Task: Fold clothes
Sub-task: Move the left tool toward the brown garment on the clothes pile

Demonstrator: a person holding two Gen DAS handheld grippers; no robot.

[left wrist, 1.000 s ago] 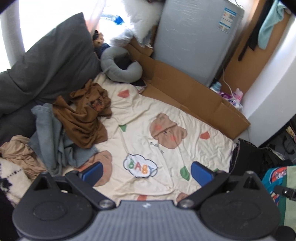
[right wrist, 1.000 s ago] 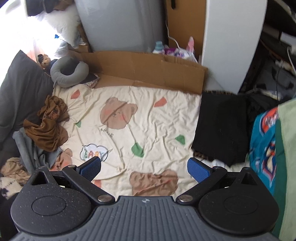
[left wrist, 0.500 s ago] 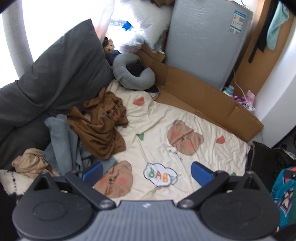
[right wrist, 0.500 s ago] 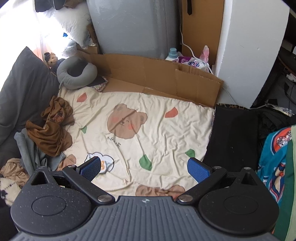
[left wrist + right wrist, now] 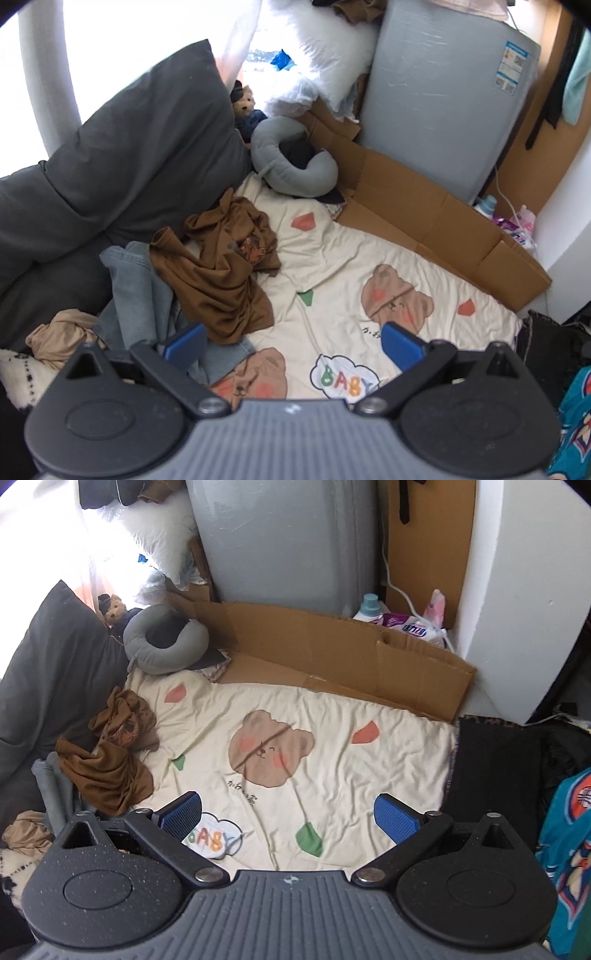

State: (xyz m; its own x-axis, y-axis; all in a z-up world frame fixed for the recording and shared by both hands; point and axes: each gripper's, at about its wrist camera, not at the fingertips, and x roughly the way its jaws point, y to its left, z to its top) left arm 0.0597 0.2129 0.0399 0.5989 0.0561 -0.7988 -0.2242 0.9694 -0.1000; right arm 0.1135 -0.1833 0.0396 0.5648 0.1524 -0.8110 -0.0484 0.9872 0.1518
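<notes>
A crumpled brown shirt [image 5: 221, 273] [image 5: 110, 760] lies at the left edge of a cream bear-print blanket [image 5: 351, 266] [image 5: 332, 746]. Under and beside it lie blue-grey jeans [image 5: 136, 288] [image 5: 55, 790] and a tan garment [image 5: 62, 336] [image 5: 26, 830]. My left gripper [image 5: 293, 345] hovers open above the blanket, its left fingertip over the jeans just below the brown shirt. My right gripper [image 5: 290, 818] is open too, above the blanket's middle, holding nothing.
Dark grey pillows [image 5: 129, 166] line the left side. A grey neck pillow [image 5: 291, 162] [image 5: 162, 642] and a teddy bear [image 5: 243, 107] sit at the back. Flattened cardboard [image 5: 424, 218] [image 5: 332, 653] leans by a grey appliance [image 5: 443, 92]. A black cloth [image 5: 491, 771] and teal garment [image 5: 565, 834] lie right.
Both views have shifted: the left gripper has swung left toward the clothes pile, which now sits nearer the centre; the right gripper has moved so the blanket's bear is centred. Both stay open.
</notes>
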